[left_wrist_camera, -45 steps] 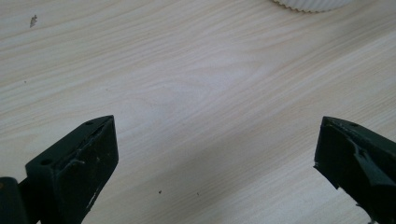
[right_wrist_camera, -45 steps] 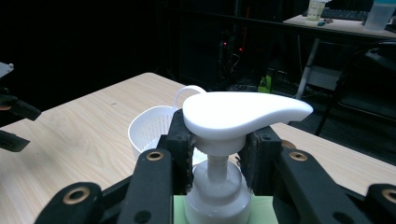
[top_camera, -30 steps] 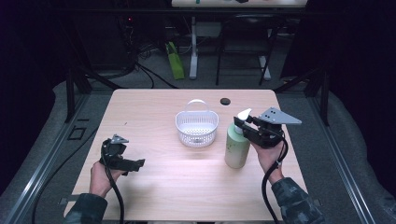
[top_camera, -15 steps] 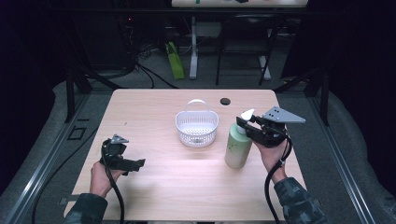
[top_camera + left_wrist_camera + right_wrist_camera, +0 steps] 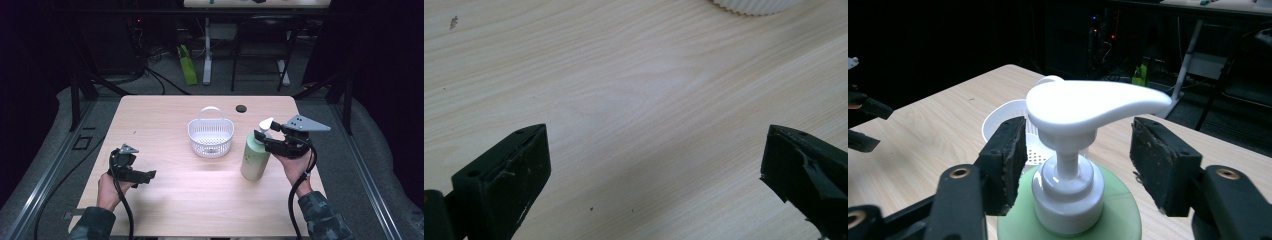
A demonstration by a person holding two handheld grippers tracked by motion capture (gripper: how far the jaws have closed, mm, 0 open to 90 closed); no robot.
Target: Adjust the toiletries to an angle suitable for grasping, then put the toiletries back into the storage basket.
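Observation:
A pale green pump bottle (image 5: pixel 254 159) with a white pump head (image 5: pixel 265 124) stands upright on the right half of the wooden table (image 5: pixel 165 115). My right gripper (image 5: pixel 260 138) is level with the pump neck (image 5: pixel 1066 167), one pad (image 5: pixel 1009 160) on each side and a gap on both sides; it is open. The green bottle shoulder (image 5: pixel 1120 220) lies just below the jaws. My left gripper (image 5: pixel 148 175) rests low over the front left of the table, open, with bare wood (image 5: pixel 644 100) between its jaws.
A white slatted basket (image 5: pixel 211 135) with a handle stands mid-table, just left of the bottle; its rim (image 5: pixel 754 5) edges the left gripper view. A small black disc (image 5: pixel 241 108) lies near the far edge. Dark floor, cables and stands surround the table.
My right gripper has drifted slightly to the right beside the pump bottle. The bottle, the basket and the left gripper stay about where they were.

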